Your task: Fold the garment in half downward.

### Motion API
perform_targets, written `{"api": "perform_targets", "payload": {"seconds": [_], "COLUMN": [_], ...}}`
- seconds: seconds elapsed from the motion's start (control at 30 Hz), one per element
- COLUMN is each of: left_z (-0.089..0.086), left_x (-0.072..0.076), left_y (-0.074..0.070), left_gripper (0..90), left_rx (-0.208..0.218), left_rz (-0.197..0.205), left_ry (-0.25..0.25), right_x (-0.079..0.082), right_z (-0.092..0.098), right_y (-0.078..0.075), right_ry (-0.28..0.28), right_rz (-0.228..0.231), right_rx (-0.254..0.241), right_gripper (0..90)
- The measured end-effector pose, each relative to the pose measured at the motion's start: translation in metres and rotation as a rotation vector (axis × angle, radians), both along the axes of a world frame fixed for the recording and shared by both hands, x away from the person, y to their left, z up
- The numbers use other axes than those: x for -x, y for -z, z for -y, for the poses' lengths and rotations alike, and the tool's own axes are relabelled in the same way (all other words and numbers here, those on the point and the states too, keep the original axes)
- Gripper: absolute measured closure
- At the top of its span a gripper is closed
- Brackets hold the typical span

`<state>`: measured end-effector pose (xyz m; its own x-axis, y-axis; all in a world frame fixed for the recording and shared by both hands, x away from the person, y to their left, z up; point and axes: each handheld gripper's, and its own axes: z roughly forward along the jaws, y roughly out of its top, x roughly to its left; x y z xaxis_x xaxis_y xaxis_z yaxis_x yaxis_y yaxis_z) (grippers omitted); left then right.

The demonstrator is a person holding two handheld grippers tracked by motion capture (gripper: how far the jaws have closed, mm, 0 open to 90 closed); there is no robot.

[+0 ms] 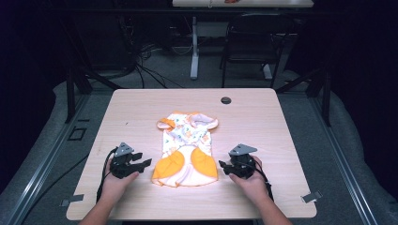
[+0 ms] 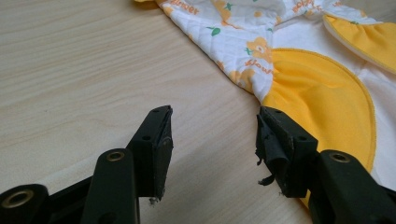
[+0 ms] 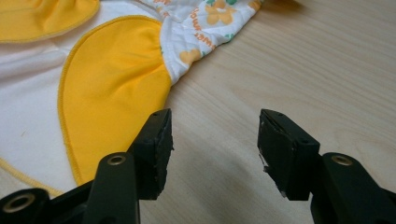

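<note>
A small garment [image 1: 187,147], white with an orange flower print and two orange rounded panels, lies flat at the middle of the high view on the wooden table [image 1: 141,108]. Its long axis runs up and down the frame, tilted slightly: the collar end with its two short sleeves points toward the upper middle, the wider hem with the orange panels toward the lower middle. The hem end sits a little left of the collar end.

In the left gripper view the garment [image 2: 303,84] fills the upper right, one orange panel curving down to the right jaw's tip. In the right gripper view the garment [image 3: 102,79] takes the upper left, the other orange panel reaching down just beside the left jaw.

The left gripper [image 1: 141,161] sits at the lower left of the high view, just beside the garment's lower left edge, with its jaws aimed toward the cloth. In its own view the left gripper [image 2: 214,140] has its jaws spread apart over bare wood, gripping nothing. The right gripper [image 1: 223,167] is at the lower right, just beside the hem's right corner. In its own view the right gripper [image 3: 214,140] likewise stands wide apart, with bare tabletop between the pads.

A dark round grommet [image 1: 226,100] is set in the table near the far edge, upper middle. Beyond the table stands a dark chair [image 1: 253,37].
</note>
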<state>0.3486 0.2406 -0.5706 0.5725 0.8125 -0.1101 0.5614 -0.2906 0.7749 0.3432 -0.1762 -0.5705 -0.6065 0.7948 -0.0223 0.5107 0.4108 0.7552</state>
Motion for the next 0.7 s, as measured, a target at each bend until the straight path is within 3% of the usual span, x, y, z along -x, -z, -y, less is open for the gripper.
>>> {"api": "perform_targets", "payload": {"seconds": [0.27,0.5,0.63,0.67,0.7], "left_z": [0.002,0.009,0.015,0.017,0.02], "left_x": [0.004,0.007,0.006,0.005,0.005], "left_y": [-0.002,-0.009,-0.012,-0.012,-0.011], "left_gripper": [49.2,50.2,52.7,60.7,60.7], "left_rx": [-0.011,-0.001,0.012,0.029,0.035], "left_rz": [0.001,0.032,0.04,0.028,0.033], "left_ry": [0.014,0.007,0.048,0.069,0.076], "right_x": [-0.003,0.0,0.002,0.001,0.001], "right_z": [0.002,-0.002,-0.011,-0.017,-0.017], "right_y": [0.0,-0.004,-0.007,-0.007,-0.007], "right_ry": [0.006,-0.01,-0.031,-0.05,-0.05], "right_rz": [-0.044,-0.05,-0.042,-0.032,-0.032], "right_rx": [-0.069,-0.069,-0.059,-0.045,-0.045], "right_gripper": [51.2,59.8,63.9,65.3,67.0]}}
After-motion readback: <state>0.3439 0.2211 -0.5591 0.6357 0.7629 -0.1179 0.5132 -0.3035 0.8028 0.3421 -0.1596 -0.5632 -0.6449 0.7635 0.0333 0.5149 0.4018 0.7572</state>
